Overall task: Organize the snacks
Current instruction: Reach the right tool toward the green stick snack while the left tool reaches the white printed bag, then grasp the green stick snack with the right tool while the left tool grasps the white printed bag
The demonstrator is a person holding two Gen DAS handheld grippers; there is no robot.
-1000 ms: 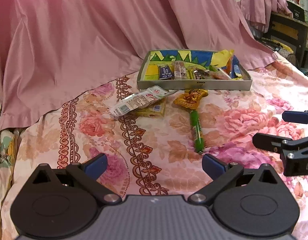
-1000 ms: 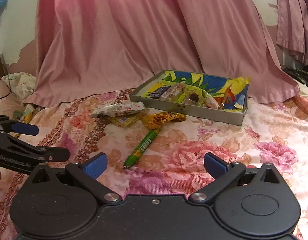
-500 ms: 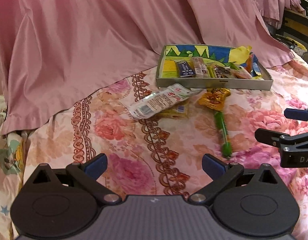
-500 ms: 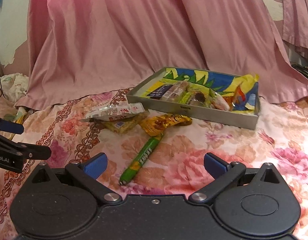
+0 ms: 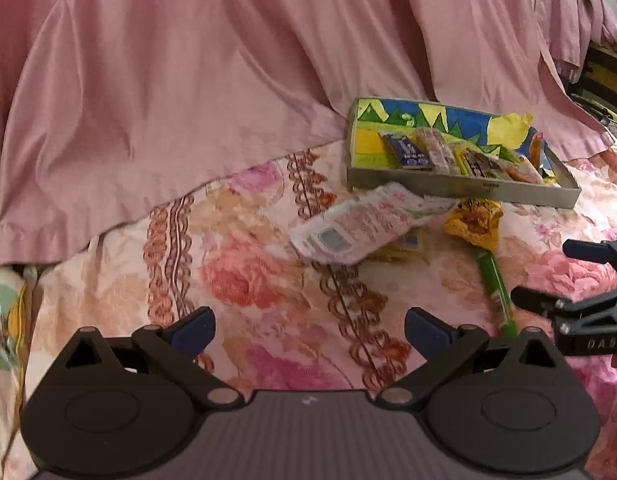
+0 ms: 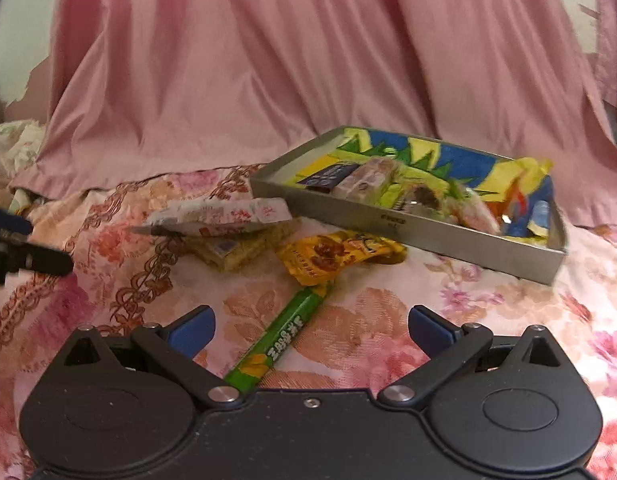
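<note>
Right wrist view: right tongs point(image 6: 310, 326) spread wide and empty, now low over the green stick pack point(image 6: 286, 334), whose near end runs between the blue pads and under the housing — closer than half a second ago, when more floral cloth showed ahead of it; probably the next pick, with nothing gripped yet. Left wrist view: left tongs point(image 5: 308, 326) equally wide and empty, swung leftward since a second ago, so that the tray point(image 5: 460, 190) sits further right in frame and the white pouch point(image 5: 360, 228) lies ahead, slightly right of centre; well apart from every snack, hovering over bare cloth.

Loose snacks all outside the tray, just in front of its near wall: white pouch resting on a yellowish packet point(image 6: 238, 250), golden wrapper point(image 6: 332, 258) beside them with its end touching the green stick. Tray already loaded with several packets over a bright blue-yellow-green lining; four items left to move, so the sorting looks partly done.

Surface: a bed with a floral bedspread point(image 5: 244, 276) — soft, likely to give under a downward press; pink sheet point(image 5: 212, 80) draped behind the tray; pale wall at far left in the right wrist view, dark furniture at the far right edge in the left.
</note>
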